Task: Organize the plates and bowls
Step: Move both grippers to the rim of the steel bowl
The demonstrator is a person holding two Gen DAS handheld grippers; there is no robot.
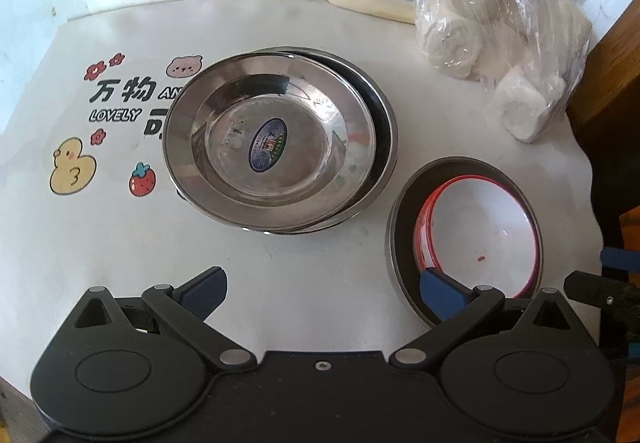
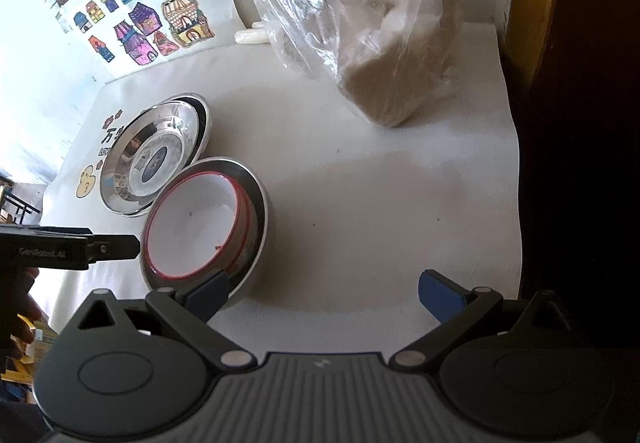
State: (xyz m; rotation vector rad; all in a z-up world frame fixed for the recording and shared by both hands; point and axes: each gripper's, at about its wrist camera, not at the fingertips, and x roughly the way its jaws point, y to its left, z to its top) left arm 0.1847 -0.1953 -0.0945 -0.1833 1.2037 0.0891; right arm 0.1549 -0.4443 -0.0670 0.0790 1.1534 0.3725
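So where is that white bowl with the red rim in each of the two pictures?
Left wrist view: the white bowl sits lower right, nested inside a steel bowl, just past the left gripper.
Right wrist view: it sits left of centre, beyond the right gripper.
Shared landmark: the steel plates lie beside it in both.

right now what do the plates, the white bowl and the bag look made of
Plates: likely stainless steel, polished; they mirror the room and carry an oval sticker. White bowl: glossy white with a red rim, perhaps enamel or melamine; cannot tell which. Bag: thin clear plastic, crinkled and glinting.
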